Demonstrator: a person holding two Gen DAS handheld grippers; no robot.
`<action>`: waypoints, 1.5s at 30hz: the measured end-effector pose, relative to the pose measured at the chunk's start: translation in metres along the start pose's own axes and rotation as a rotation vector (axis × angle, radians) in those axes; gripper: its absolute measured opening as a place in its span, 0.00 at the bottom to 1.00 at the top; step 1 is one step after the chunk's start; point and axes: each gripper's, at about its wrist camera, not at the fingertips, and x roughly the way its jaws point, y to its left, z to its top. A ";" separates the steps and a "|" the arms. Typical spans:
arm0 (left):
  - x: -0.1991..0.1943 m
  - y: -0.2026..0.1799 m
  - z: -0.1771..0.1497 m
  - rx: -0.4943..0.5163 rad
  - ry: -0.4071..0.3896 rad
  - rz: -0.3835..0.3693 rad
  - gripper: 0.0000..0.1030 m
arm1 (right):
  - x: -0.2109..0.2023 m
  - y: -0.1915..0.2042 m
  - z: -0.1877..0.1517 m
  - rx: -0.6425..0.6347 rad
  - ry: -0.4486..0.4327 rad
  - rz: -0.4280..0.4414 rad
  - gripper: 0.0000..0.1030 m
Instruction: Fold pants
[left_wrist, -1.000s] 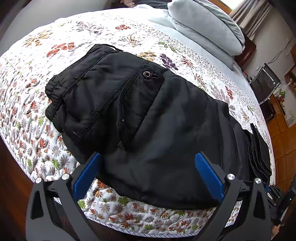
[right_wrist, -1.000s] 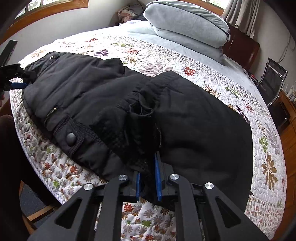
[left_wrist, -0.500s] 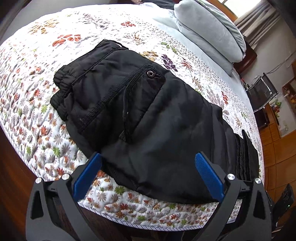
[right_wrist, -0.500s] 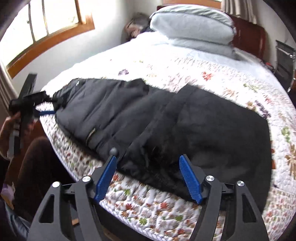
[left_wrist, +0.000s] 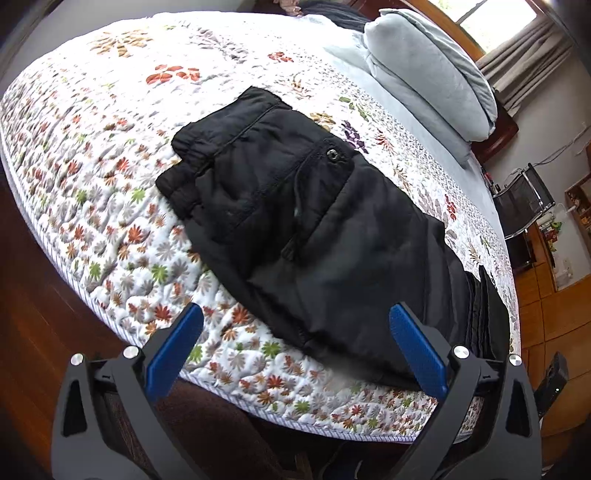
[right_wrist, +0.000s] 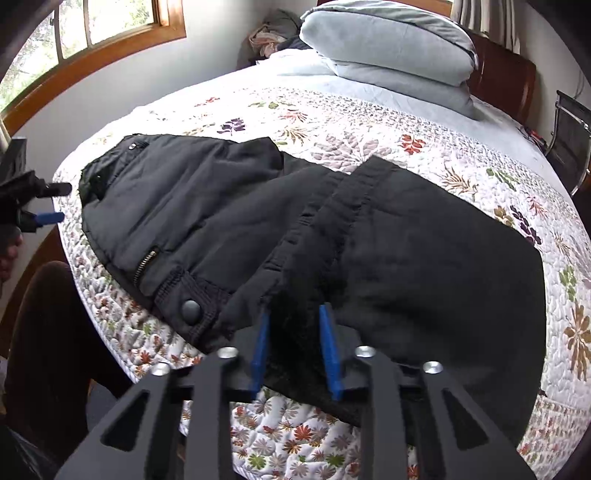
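Black padded pants (left_wrist: 295, 229) lie folded over on the floral quilt, near the bed's front edge, waistband at the left. In the right wrist view the pants (right_wrist: 424, 258) show a zipper and a snap button. My left gripper (left_wrist: 295, 332) is open and empty, held off the bed's edge short of the pants. My right gripper (right_wrist: 293, 332) has its blue pads close together around a thick fold of the pants' edge. The left gripper (right_wrist: 40, 210) also shows in the right wrist view at far left.
The bed (left_wrist: 110, 147) carries a floral quilt. Grey pillows (right_wrist: 388, 48) are stacked at the headboard. A black chair (left_wrist: 524, 199) stands by the right side. Wooden floor lies beyond the bed's edge. A window (right_wrist: 92, 29) is at the left wall.
My left gripper has pulled back from the pants, still open. My right gripper let go, opened wide half a second ago, and now has closed in on a fold again.
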 end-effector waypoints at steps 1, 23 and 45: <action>0.001 0.004 -0.002 -0.012 0.007 -0.004 0.97 | -0.004 0.002 0.000 -0.010 -0.006 -0.001 0.21; 0.027 0.071 0.003 -0.478 -0.049 -0.362 0.97 | -0.056 -0.011 -0.003 0.083 -0.090 0.108 0.45; 0.046 0.075 0.010 -0.496 -0.091 -0.350 0.45 | -0.048 -0.007 -0.005 0.061 -0.048 0.057 0.53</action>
